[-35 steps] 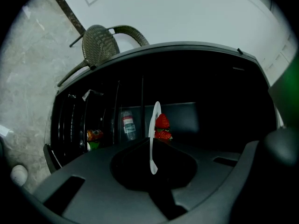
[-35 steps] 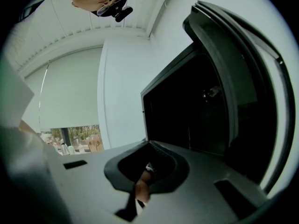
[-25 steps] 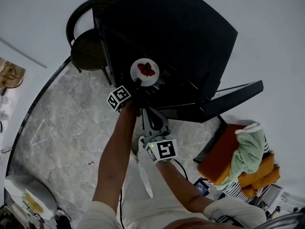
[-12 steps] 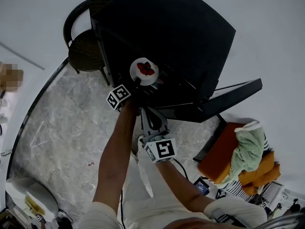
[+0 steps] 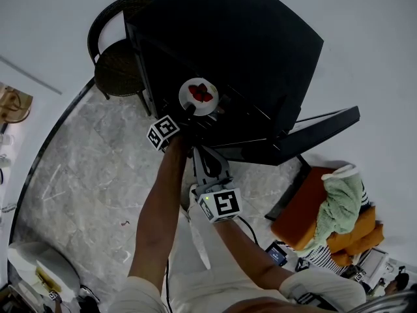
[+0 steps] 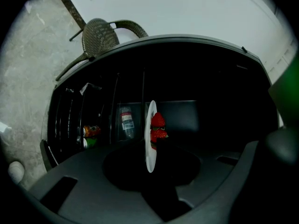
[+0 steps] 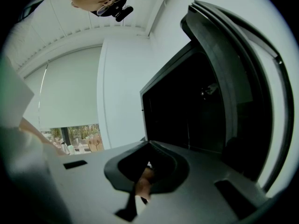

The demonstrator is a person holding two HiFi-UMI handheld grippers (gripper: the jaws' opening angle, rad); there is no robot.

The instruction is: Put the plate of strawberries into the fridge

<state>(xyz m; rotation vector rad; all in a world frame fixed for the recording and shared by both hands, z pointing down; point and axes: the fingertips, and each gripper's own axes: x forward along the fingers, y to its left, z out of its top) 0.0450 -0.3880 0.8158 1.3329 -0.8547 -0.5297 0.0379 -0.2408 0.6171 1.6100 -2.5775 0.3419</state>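
A white plate [image 5: 198, 96] with red strawberries [image 5: 200, 93] sits inside the open black fridge [image 5: 247, 51]. My left gripper [image 5: 187, 112] reaches in to the plate's near rim. In the left gripper view the plate [image 6: 150, 139] stands edge-on with the strawberries [image 6: 158, 126] on its right side. The jaws are opening, with the plate's rim still between them. My right gripper [image 5: 199, 152] hangs lower, in front of the fridge, its jaws together on nothing.
The fridge door [image 5: 313, 132] swings open to the right. A bottle [image 6: 126, 122] and cans [image 6: 90, 133] stand deeper inside. A wicker chair [image 5: 117, 64] is left of the fridge. An orange seat with green cloth [image 5: 335, 210] is at the right.
The plate and both grippers keep their places; only the head view shifts slightly.
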